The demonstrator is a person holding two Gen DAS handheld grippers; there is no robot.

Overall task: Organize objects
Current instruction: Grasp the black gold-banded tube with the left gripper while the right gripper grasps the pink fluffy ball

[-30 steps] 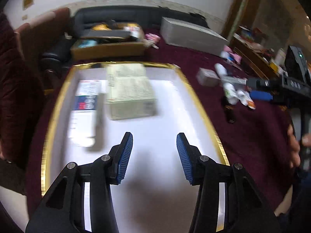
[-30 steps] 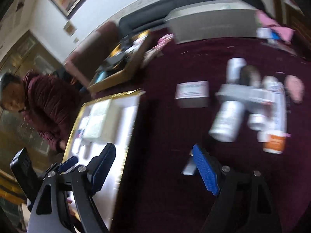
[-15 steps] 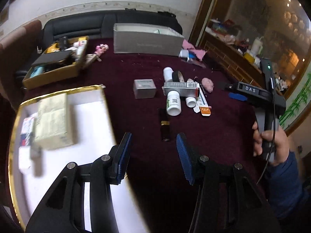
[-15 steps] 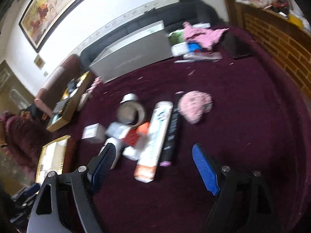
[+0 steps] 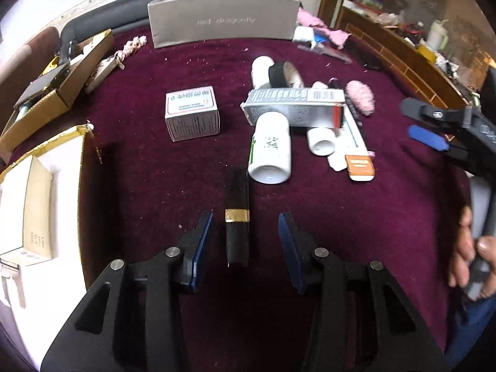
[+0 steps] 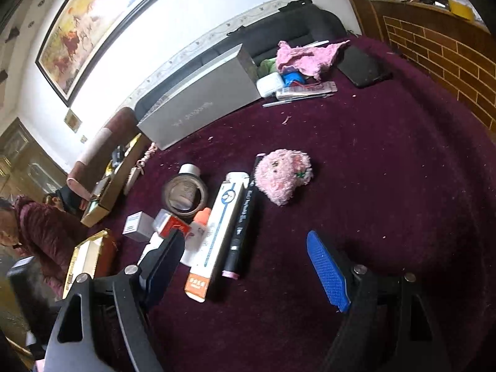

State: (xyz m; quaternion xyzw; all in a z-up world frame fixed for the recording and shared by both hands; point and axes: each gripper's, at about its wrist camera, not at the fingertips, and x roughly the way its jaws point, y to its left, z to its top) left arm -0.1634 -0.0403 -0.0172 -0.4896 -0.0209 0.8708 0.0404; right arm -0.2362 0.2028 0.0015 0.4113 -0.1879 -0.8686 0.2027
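Note:
My left gripper (image 5: 245, 235) is open, its blue pads on either side of a black tube with a gold band (image 5: 237, 217) lying on the maroon cloth, not touching it. Beyond it lie a white bottle (image 5: 269, 152), a silver box (image 5: 294, 108) and a small grey box (image 5: 192, 116). The gold-rimmed white tray (image 5: 82, 167) at the left holds a cream box (image 5: 35, 207). My right gripper (image 6: 245, 266) is open and empty above a long white tube (image 6: 217, 235) and a black marker (image 6: 241, 226); it also shows in the left wrist view (image 5: 431, 133).
A pink fuzzy toy (image 6: 283, 175), a tape roll (image 6: 184, 195) and a small white cap (image 5: 321, 141) lie in the pile. A long grey box (image 5: 223, 20) stands at the back, a cardboard box (image 5: 55, 86) at the back left. A person in maroon (image 6: 28, 235) sits at the left.
My left gripper has swung right, from over the white tray to the black tube. My right gripper has swung right over the pile towards the pink toy. Both stay open.

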